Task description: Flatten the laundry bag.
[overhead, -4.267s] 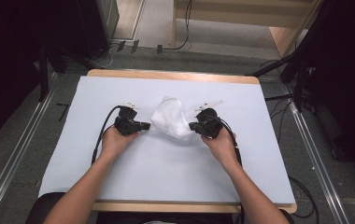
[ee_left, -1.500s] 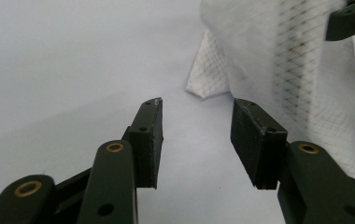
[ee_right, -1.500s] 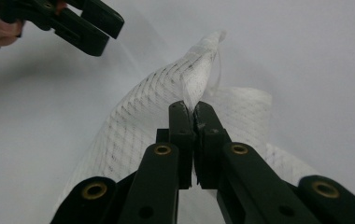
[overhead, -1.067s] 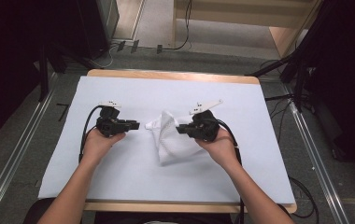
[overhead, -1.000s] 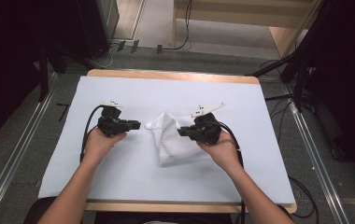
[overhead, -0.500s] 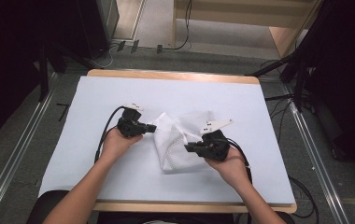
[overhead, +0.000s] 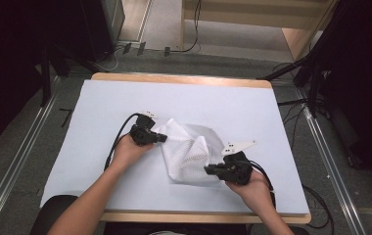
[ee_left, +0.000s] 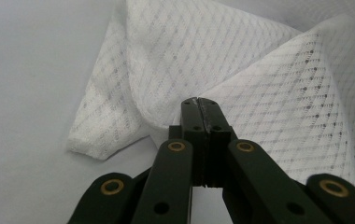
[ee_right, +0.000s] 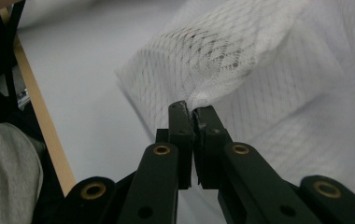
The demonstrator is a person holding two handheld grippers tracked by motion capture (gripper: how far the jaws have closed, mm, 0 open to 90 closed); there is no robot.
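— Mesh cloth (overhead: 191,152), white, rumpled into a loose heap on the pale sheet of the counter (overhead: 101,103), seen from the high view. Left hand-held gripper (overhead: 163,138) at its left corner, right hand-held gripper (overhead: 207,170) at its near right edge.

— Left gripper view: jaws pressed together, closing just now, pinched on a fold of the mesh cloth (ee_left: 241,65). Diamond-patterned weave, soft, creased into ridges, one corner lying flat on the counter (ee_left: 26,70).

— Right gripper view: jaws clamped on a bunched bit of the mesh cloth (ee_right: 241,51). Open net, see-through, pulled into a raised peak at the tips. Wooden edge of the counter (ee_right: 40,116) at left, grey sleeve (ee_right: 5,163) beside it.
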